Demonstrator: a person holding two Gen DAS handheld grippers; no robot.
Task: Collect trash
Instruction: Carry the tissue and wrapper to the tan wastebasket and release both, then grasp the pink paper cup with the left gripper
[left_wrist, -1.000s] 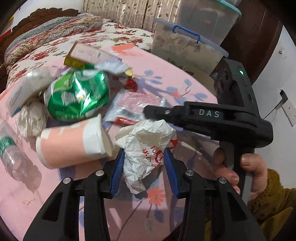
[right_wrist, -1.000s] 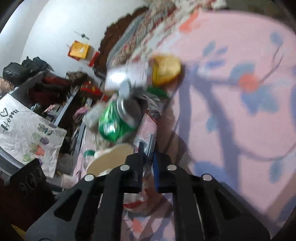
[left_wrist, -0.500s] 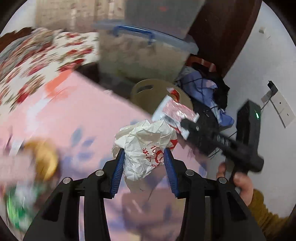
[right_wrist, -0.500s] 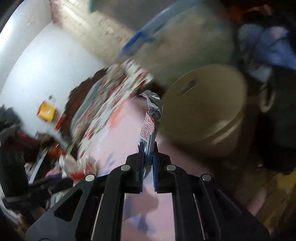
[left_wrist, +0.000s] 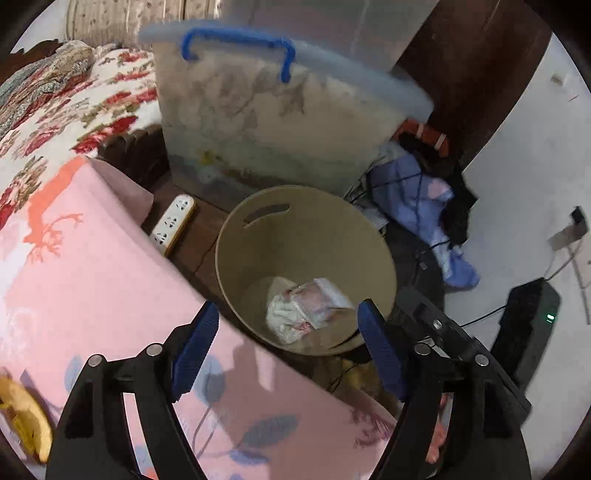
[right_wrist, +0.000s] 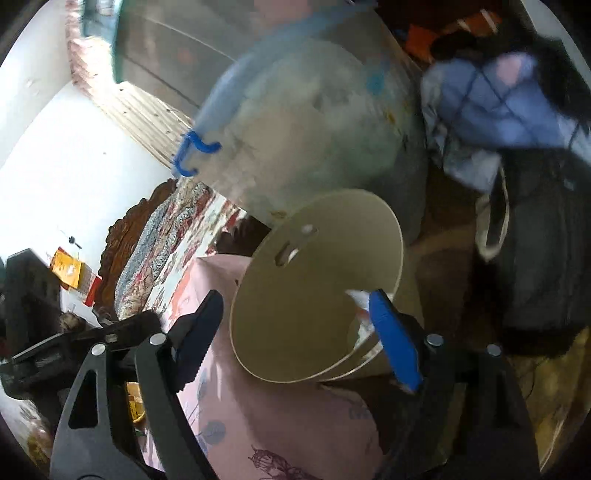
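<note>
Right wrist view: motion blur smears the clear storage box (right_wrist: 314, 122) at upper centre and the blue cloth (right_wrist: 495, 107) at upper right. The bin (right_wrist: 317, 280) hides most of its contents; only a white scrap (right_wrist: 357, 295) shows beside a blue pad, unidentifiable. Left wrist view: a yellow object (left_wrist: 22, 417) at lower left is blurred and cut by the frame edge.

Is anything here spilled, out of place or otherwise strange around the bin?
Nothing is spilled: the crumpled paper and the red wrapper both lie inside the tan bin. One oddity is the white power strip lying loose on the floor between the bin and the pink-covered table.
</note>
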